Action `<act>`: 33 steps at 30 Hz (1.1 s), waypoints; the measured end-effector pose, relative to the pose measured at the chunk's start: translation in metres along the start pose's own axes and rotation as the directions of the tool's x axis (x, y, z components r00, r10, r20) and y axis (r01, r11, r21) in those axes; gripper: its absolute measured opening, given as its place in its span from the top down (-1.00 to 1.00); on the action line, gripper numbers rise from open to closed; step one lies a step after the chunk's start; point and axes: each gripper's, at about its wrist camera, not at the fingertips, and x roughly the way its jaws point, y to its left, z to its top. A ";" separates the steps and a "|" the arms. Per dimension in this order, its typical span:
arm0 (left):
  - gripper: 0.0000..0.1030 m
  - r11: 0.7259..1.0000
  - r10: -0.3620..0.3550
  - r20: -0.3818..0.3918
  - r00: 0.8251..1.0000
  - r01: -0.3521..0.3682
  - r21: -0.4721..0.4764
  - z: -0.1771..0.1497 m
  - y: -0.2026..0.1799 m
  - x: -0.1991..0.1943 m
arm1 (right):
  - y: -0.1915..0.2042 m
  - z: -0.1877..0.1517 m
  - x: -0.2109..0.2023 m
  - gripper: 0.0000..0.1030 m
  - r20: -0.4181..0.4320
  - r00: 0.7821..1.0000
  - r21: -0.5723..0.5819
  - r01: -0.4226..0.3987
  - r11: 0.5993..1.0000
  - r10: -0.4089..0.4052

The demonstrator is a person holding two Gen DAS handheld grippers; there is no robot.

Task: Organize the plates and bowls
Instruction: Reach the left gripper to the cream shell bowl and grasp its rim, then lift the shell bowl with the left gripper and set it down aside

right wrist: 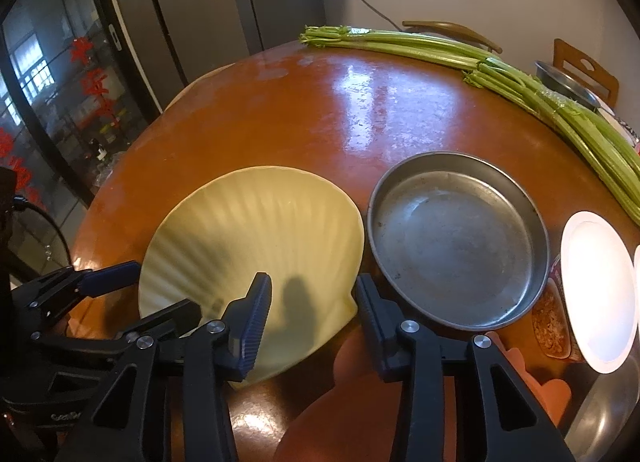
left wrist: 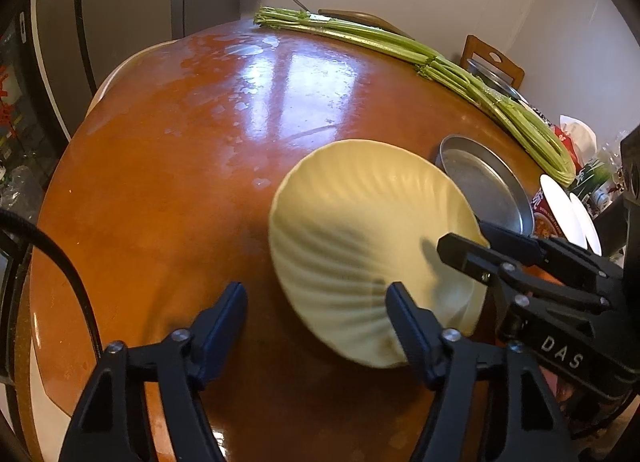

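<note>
Shell plate (right wrist: 256, 238) on table (right wrist: 280, 117), metal pan (right wrist: 456, 242) just right, celery (right wrist: 520, 77) behind both.

I see a round, glossy orange-brown table (right wrist: 280, 117) with pale smears near its far edge. On it: a cream shell-shaped plate (right wrist: 256, 238) and, just beside it on its right, a round metal pan (right wrist: 456, 242). Long celery stalks (right wrist: 500, 69) lie along the far right edge. A white plate (right wrist: 596, 286) sits at right, over a food packet (right wrist: 552, 322).
</note>
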 end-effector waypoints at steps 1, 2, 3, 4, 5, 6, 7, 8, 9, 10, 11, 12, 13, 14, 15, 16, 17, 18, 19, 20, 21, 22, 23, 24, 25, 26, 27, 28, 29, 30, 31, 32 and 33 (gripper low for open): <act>-0.33 1.000 0.001 0.001 1.000 -0.001 0.000 0.001 0.001 0.000 | 0.000 0.000 0.000 0.14 0.000 1.000 0.000 -0.004 1.000 0.004; -0.33 1.000 0.007 0.003 1.000 -0.007 0.001 0.001 0.001 0.000 | 0.001 0.000 0.000 0.14 0.000 1.000 0.001 -0.007 1.000 0.007; -0.33 1.000 0.013 0.006 1.000 -0.013 0.004 0.002 0.002 -0.001 | 0.002 0.000 0.000 0.15 0.001 1.000 0.002 -0.013 1.000 0.013; -0.32 1.000 0.017 0.011 1.000 -0.017 0.006 0.003 0.003 -0.002 | 0.002 0.000 -0.001 0.15 0.002 1.000 0.002 -0.016 1.000 0.016; -0.31 1.000 0.020 0.014 1.000 -0.020 0.007 0.003 0.003 -0.003 | 0.003 -0.001 -0.001 0.15 0.003 1.000 0.002 -0.018 1.000 0.018; -0.28 1.000 0.024 0.018 1.000 -0.024 0.009 0.004 0.004 -0.004 | 0.004 -0.002 -0.001 0.15 0.004 1.000 0.003 -0.021 1.000 0.021; -0.24 1.000 0.027 0.021 0.999 -0.027 0.011 0.004 0.004 -0.005 | 0.005 -0.002 -0.001 0.15 0.004 1.000 0.003 -0.027 1.000 0.027; -0.23 0.999 0.028 0.020 0.999 -0.029 0.014 0.005 0.004 -0.005 | 0.006 -0.002 -0.001 0.15 0.004 0.999 0.004 -0.036 0.999 0.036; -0.21 0.999 0.030 0.018 0.999 -0.030 0.015 0.006 0.004 -0.005 | 0.007 -0.002 -0.001 0.16 0.004 0.999 0.005 -0.039 0.999 0.039; -0.20 0.999 0.032 0.018 0.999 -0.032 0.016 0.006 0.004 -0.005 | 0.008 -0.003 -0.002 0.16 0.007 0.999 0.004 -0.045 0.999 0.045; -0.19 0.999 0.035 0.017 0.999 -0.035 0.019 0.007 0.005 -0.005 | 0.009 -0.002 -0.003 0.16 0.010 0.999 0.002 -0.051 0.999 0.051; -0.15 0.999 0.036 0.019 0.999 -0.037 0.022 0.008 0.004 -0.005 | 0.011 -0.002 -0.004 0.16 0.012 0.998 0.001 -0.056 0.998 0.056; -0.14 0.999 0.042 0.021 0.999 -0.042 0.024 0.009 0.005 -0.006 | 0.013 -0.002 -0.005 0.16 0.016 0.998 -0.001 -0.061 0.998 0.061; -0.14 0.998 0.048 0.024 0.999 -0.049 0.026 0.009 0.005 -0.005 | 0.015 -0.001 -0.005 0.16 0.020 0.998 -0.005 -0.063 0.998 0.063; -0.14 0.998 0.050 0.025 0.998 -0.051 0.028 0.010 0.005 -0.005 | 0.017 -0.002 -0.006 0.16 0.021 0.998 -0.006 -0.060 0.998 0.061; -0.14 0.998 0.051 0.023 0.998 -0.051 0.032 0.011 0.006 -0.005 | 0.018 -0.002 -0.005 0.16 0.022 0.998 -0.005 -0.060 0.998 0.060; -0.13 0.998 0.051 0.027 0.998 -0.052 0.036 0.013 0.006 -0.006 | 0.019 -0.002 -0.005 0.16 0.021 0.998 -0.004 -0.059 0.998 0.059; -0.14 0.998 0.051 0.031 0.998 -0.052 0.040 0.014 0.007 -0.006 | 0.020 -0.002 -0.005 0.15 0.020 0.998 -0.003 -0.059 0.998 0.059; -0.14 0.998 0.053 0.036 0.998 -0.055 0.044 0.016 0.008 -0.008 | 0.021 -0.002 -0.005 0.15 0.019 0.998 -0.001 -0.060 0.998 0.060; -0.14 0.997 0.057 0.045 0.997 -0.059 0.051 0.019 0.008 -0.009 | 0.023 -0.001 -0.006 0.15 0.022 0.998 0.002 -0.062 0.998 0.062; -0.14 0.997 0.056 0.051 0.997 -0.059 0.053 0.021 0.010 -0.010 | 0.023 0.000 -0.006 0.15 0.025 0.998 0.003 -0.062 0.998 0.062; -0.14 0.997 0.055 0.058 0.997 -0.059 0.057 0.024 0.010 -0.011 | 0.024 0.001 -0.007 0.15 0.030 0.998 0.007 -0.064 0.998 0.064; -0.14 0.996 0.056 0.066 0.996 -0.060 0.064 0.028 0.012 -0.011 | 0.024 0.002 -0.008 0.15 0.038 0.997 0.015 -0.068 0.998 0.068; -0.14 0.996 0.056 0.069 0.996 -0.060 0.065 0.031 0.013 -0.011 | 0.024 0.003 -0.008 0.15 0.043 0.996 0.021 -0.073 0.997 0.072; -0.14 0.996 0.053 0.069 0.996 -0.058 0.069 0.035 0.015 -0.008 | 0.024 0.004 -0.007 0.15 0.045 0.996 0.026 -0.078 0.997 0.077; -0.14 0.996 0.051 0.066 0.997 -0.055 0.072 0.038 0.016 -0.005 | 0.025 0.005 -0.007 0.15 0.045 0.996 0.029 -0.080 0.996 0.078; -0.14 0.996 0.048 0.062 0.997 -0.052 0.075 0.042 0.017 -0.001 | 0.026 0.005 -0.005 0.15 0.045 0.996 0.030 -0.076 0.997 0.075; -0.14 0.995 0.050 0.059 0.997 -0.055 0.079 0.045 0.018 0.004 | 0.026 0.005 -0.004 0.15 0.044 0.996 0.032 -0.073 0.997 0.072; -0.14 0.995 0.052 0.057 0.997 -0.057 0.082 0.048 0.019 0.007 | 0.027 0.006 -0.002 0.15 0.041 0.996 0.034 -0.074 0.997 0.073; -0.14 0.995 0.054 0.056 0.997 -0.058 0.084 0.050 0.020 0.010 | 0.028 0.006 -0.001 0.15 0.038 0.997 0.035 -0.076 0.997 0.074; -0.14 0.995 0.052 0.052 0.997 -0.056 0.081 0.053 0.022 0.014 | 0.029 0.007 0.001 0.15 0.039 0.996 0.036 -0.077 0.996 0.075; -0.14 0.995 0.048 0.051 0.998 -0.052 0.079 0.055 0.023 0.016 | 0.030 0.007 0.002 0.15 0.036 0.996 0.038 -0.078 0.996 0.077; -0.14 0.996 0.045 0.051 0.998 -0.049 0.081 0.057 0.024 0.018 | 0.030 0.007 0.003 0.15 0.032 0.996 0.040 -0.079 0.996 0.078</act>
